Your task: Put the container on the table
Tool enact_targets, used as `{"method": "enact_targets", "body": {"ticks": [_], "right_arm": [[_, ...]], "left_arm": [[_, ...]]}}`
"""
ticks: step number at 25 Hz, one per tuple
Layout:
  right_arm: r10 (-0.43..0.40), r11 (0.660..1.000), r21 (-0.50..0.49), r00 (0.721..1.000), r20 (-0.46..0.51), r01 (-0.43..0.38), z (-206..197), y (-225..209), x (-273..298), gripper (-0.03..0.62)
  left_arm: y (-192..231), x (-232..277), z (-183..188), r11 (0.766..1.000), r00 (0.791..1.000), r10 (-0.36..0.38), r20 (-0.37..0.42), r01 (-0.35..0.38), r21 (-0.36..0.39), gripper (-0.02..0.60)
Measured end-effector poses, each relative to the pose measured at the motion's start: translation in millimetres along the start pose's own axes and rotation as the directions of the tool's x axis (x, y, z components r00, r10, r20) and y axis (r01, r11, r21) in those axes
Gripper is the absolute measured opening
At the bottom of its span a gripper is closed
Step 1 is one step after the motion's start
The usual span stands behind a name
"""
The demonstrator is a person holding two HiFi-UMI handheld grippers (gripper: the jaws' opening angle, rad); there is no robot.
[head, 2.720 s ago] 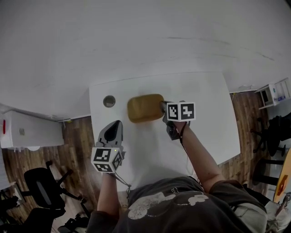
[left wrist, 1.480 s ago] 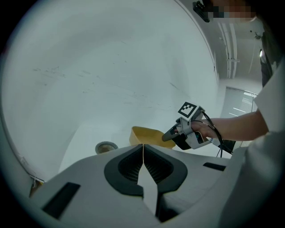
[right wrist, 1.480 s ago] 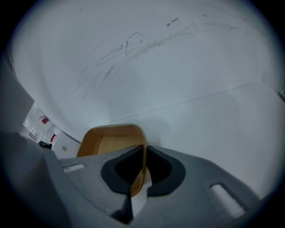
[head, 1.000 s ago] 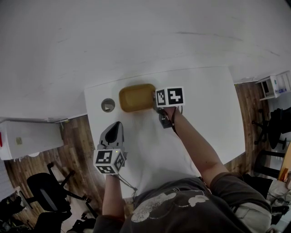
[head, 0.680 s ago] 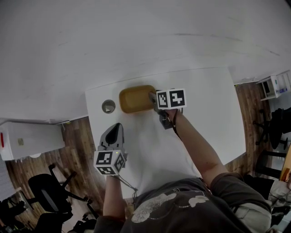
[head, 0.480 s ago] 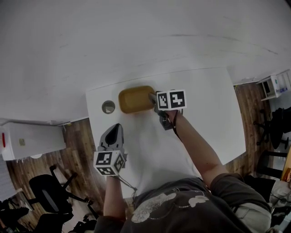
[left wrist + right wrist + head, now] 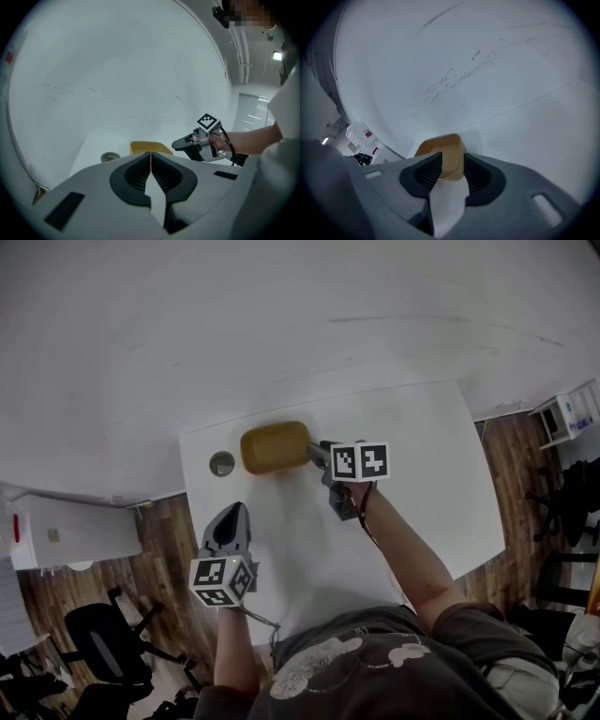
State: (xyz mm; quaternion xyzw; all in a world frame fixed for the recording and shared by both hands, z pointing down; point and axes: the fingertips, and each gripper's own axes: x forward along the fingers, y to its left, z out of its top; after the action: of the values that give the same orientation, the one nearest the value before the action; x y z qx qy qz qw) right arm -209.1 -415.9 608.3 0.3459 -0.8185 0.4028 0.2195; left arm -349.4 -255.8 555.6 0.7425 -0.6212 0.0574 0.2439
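The white table point(image 7: 412, 474) fills the middle of the head view; off it a white cabinet point(image 7: 66, 532) lies at 9 o'clock and a black chair point(image 7: 94, 638) at 7 o'clock, partly cut off. The yellow container point(image 7: 274, 447) sits on the table toward 11 o'clock. The right gripper point(image 7: 317, 452) is at its 3 o'clock, jaws just opened wide; the near rim shows in the gap and the pads are off it. The left gripper point(image 7: 234, 514), at the container's 7 o'clock, has its jaws together and holds nothing. A disc point(image 7: 222, 463) lies at the container's 9 o'clock, too small to identify. The person's body hides the table's near edge.
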Motion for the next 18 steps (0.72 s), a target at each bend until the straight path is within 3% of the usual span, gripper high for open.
{"method": "enact_targets", "body": {"ticks": [18], "right_arm": [[0.144,0.986,-0.083,0.99,0.005,-0.143,-29.5,34.3,-81.4,0.13]], "left_arm": [[-63.8,-37.0,12.5,0.998,0.999,-0.002,0.053,-0.001,0.065,0.011]]}}
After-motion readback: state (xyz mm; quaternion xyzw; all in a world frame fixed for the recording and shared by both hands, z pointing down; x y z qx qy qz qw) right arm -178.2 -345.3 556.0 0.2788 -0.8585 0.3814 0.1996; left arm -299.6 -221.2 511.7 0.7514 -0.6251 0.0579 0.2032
